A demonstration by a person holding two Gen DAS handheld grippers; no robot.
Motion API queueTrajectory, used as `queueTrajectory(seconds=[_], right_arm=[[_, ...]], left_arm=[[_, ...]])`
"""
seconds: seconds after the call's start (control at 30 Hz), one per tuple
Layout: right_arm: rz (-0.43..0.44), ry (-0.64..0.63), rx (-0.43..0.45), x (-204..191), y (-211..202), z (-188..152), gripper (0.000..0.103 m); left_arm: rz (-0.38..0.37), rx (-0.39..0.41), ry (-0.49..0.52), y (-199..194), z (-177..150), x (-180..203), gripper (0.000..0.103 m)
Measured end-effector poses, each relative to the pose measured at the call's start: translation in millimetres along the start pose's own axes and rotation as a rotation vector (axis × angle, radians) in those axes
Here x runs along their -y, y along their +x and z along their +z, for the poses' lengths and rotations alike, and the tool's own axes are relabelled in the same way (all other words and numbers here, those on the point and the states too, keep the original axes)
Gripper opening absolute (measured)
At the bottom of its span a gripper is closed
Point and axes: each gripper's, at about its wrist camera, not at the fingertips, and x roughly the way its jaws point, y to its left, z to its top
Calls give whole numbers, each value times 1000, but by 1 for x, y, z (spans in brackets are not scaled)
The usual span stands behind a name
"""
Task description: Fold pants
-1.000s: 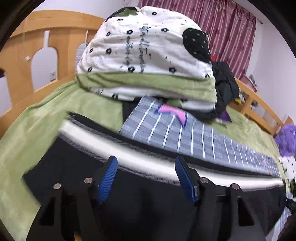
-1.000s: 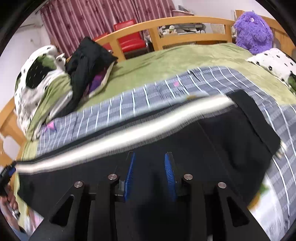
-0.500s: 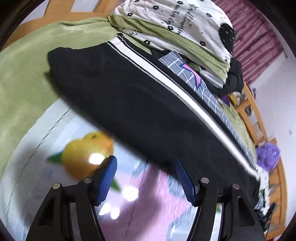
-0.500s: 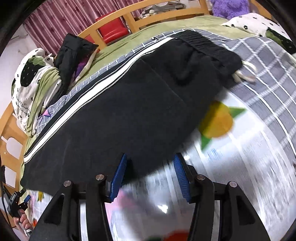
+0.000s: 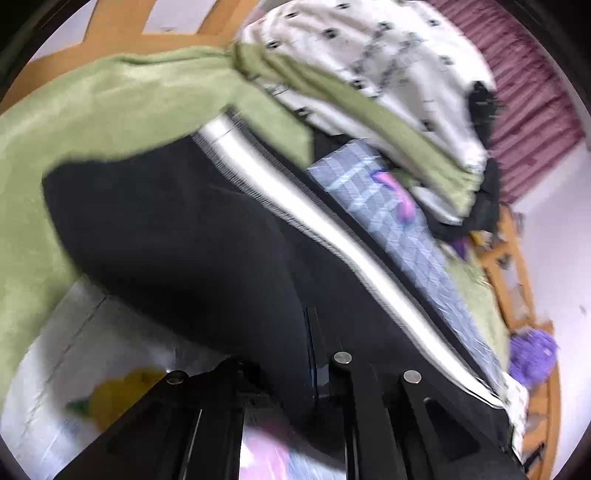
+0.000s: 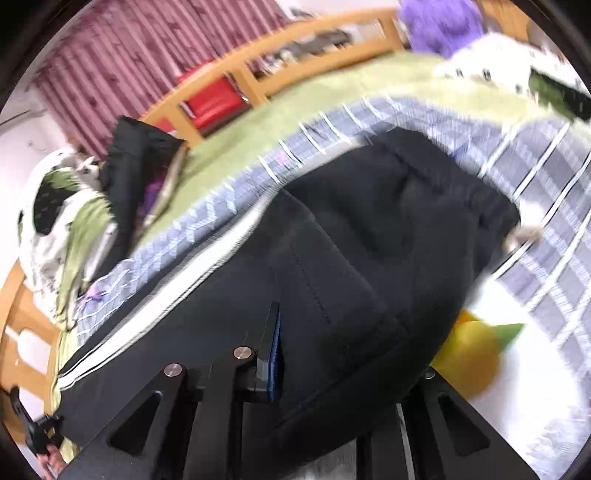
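The black pants [image 5: 184, 229], with a white side stripe [image 5: 295, 206], lie lengthwise across the bed. In the left wrist view, my left gripper [image 5: 299, 369] is shut on the near edge, and black cloth bunches up between its fingers. The right wrist view shows the waistband end of the pants [image 6: 388, 221] with a pale drawstring [image 6: 524, 236]. My right gripper [image 6: 301, 354] is closing, with a fold of the near edge between its jaws. The fold presses on the blue left pad [image 6: 275, 350] and hides the right finger. Both views are motion-blurred.
The pants rest on a grey plaid blanket [image 5: 391, 221] over a green sheet [image 5: 92, 122]. A white mat with an orange print [image 6: 469, 354] lies at the near edge. A white-and-green bedding pile [image 5: 369, 74], a black jacket [image 6: 136, 173], a purple plush [image 6: 439, 22] and the wooden bed rail [image 6: 258, 62] surround them.
Both grippers were open over the mat at the pants' near edge. Now both have closed, with black cloth gathered between their fingers, and both have rolled.
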Motion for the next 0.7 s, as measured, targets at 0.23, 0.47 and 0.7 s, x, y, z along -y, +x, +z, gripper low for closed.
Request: queueTrajectory(seconds=[0.23, 0.47, 0.7], right_arm=[[-11, -30, -56, 40, -102, -40, 17], [-62, 22, -183, 111, -117, -111, 26], [-33, 114, -7, 151, -169, -116, 62]], left_arm=[[-10, -34, 185, -91, -72, 8, 11], [149, -148, 314, -94, -146, -24, 17], [207, -109, 311, -128, -153, -33, 63]])
